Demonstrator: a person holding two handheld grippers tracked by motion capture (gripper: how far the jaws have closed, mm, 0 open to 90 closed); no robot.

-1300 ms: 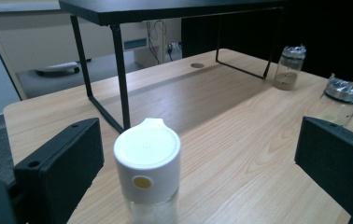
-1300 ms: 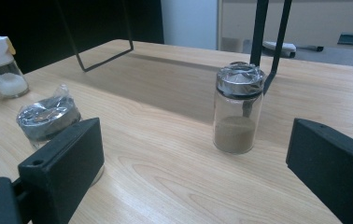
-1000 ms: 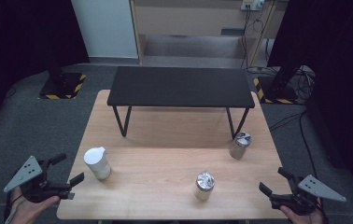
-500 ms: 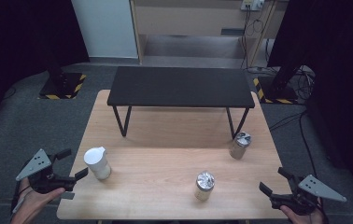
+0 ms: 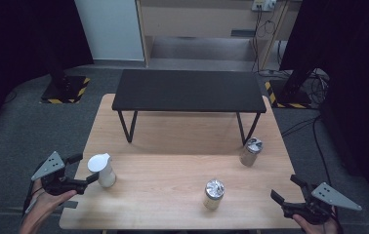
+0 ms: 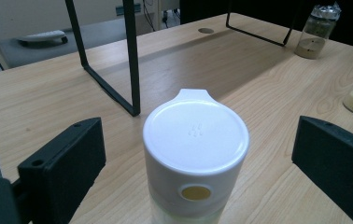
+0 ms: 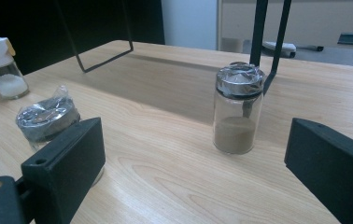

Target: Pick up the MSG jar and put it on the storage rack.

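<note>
White-lidded jar (image 5: 101, 169): cylindrical clear body with pale contents, smooth matte white plastic cap with a small pouring lip and a round yellow dot on its side. Stands upright near the left front of the light wooden table (image 5: 173, 146), straight-grained and smooth.

Left gripper (image 5: 86, 169): blocky black jaws spread wide, one on either side of the jar and not touching it; grey triangular plate on top.

Right gripper (image 5: 285, 187): same build, jaws wide apart and holding nothing, at the table's right front corner.

Foil-capped jar (image 5: 214, 194): short clear glass, crinkled silvery foil over the mouth; contents hard to make out, possibly pale powder.

Second foil-capped jar (image 5: 250, 151): taller clear glass, tan granular fill in its lower part, near the right edge.

Black low bench (image 5: 188, 90): flat matte top, thin metal legs, standing across the table's far half.
</note>
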